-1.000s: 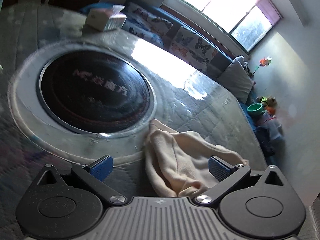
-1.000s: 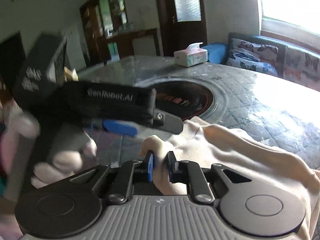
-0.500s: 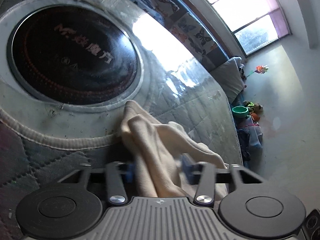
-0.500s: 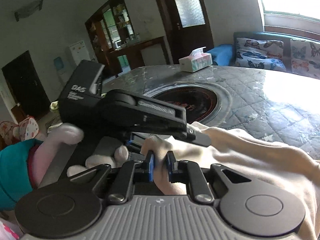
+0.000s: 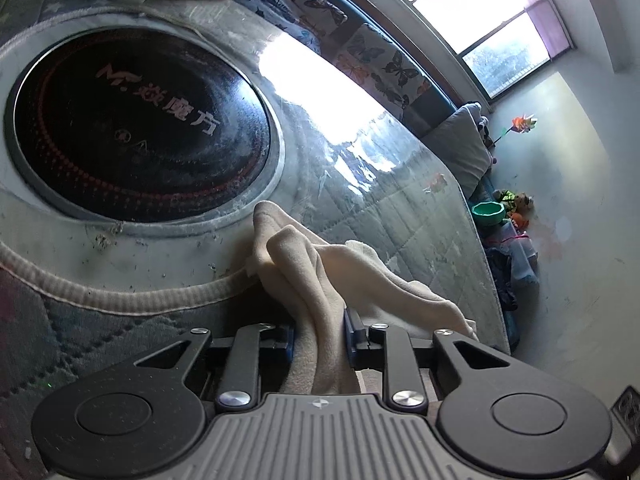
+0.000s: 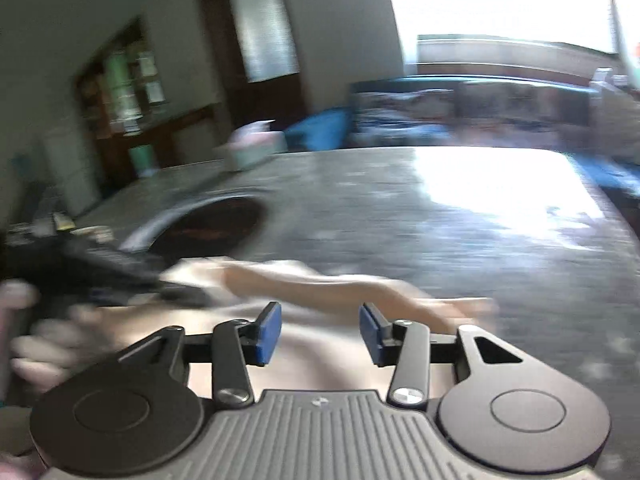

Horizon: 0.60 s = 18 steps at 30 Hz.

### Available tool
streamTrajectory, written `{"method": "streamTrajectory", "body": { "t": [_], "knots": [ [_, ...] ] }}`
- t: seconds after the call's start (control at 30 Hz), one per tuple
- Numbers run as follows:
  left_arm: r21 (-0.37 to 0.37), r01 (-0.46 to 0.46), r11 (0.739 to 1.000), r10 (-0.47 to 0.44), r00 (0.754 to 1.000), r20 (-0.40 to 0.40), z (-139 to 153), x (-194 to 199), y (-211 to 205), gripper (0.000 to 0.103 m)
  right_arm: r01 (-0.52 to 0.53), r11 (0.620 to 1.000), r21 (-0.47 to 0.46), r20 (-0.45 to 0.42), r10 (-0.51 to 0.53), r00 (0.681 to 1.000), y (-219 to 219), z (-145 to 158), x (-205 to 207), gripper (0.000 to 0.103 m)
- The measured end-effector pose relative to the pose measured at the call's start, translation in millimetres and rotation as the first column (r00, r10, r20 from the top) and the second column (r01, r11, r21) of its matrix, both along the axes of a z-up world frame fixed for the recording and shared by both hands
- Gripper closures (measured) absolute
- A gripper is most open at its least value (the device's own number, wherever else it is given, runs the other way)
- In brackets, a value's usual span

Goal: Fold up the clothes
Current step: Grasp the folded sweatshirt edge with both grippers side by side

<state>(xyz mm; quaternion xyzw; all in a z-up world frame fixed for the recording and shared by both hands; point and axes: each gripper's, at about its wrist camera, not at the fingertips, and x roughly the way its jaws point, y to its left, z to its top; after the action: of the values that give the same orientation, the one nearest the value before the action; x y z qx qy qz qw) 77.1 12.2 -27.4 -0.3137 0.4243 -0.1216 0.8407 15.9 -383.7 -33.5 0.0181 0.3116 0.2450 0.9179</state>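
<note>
Left wrist: quilted table [image 5: 420, 232], round black cooktop [image 5: 136, 120] inset. Left claw [image 5: 318, 334], just closing, pinches cream garment [image 5: 320, 276] beside cooktop rim.
Right wrist, blurred: right claw [image 6: 318, 330], just opening, half-wide, above garment [image 6: 320, 280], gripping nothing.

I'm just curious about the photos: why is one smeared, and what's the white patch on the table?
Right wrist view: blurred throughout by motion, so the cloth and tissue box smear. Left wrist view: sharp, but window light glares white off the table, and the fisheye lens bends the edges.
</note>
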Motion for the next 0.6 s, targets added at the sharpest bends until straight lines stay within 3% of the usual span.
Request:
{"method": "streamTrajectory", "body": {
  "t": [0.17, 0.37, 0.47, 0.53, 0.6],
  "knots": [
    [0.027, 0.004, 1.000, -0.004, 1.000, 0.005, 1.7, 1.4, -3.0, 0.078, 0.151, 0.989, 0.000, -0.053, -0.151, 0.987, -43.4, -18.1, 22.3, 0.048],
    [0.059, 0.006, 0.998, -0.007, 1.000, 0.011, 4.8, 3.6, -8.1, 0.078, 0.158, 0.983, 0.091, -0.132, -0.146, 0.980, -59.4, -39.1, 34.1, 0.046],
    [0.090, 0.009, 0.996, -0.011, 1.000, 0.015, 7.0, 5.0, -15.6, 0.078, 0.137, 0.985, 0.100, -0.117, -0.125, 0.985, -54.0, -41.8, 31.4, 0.061],
    [0.118, 0.004, 0.993, -0.006, 1.000, 0.013, 9.1, 5.9, -20.4, 0.078, 0.135, 0.986, 0.097, -0.108, -0.124, 0.986, -50.3, -41.3, 28.8, 0.081],
    [0.138, 0.012, 0.990, -0.016, 1.000, 0.024, 13.8, 6.1, -25.1, 0.078, 0.140, 0.984, 0.109, -0.093, -0.130, 0.987, -51.2, -37.4, 24.0, 0.087]
  ]
}}
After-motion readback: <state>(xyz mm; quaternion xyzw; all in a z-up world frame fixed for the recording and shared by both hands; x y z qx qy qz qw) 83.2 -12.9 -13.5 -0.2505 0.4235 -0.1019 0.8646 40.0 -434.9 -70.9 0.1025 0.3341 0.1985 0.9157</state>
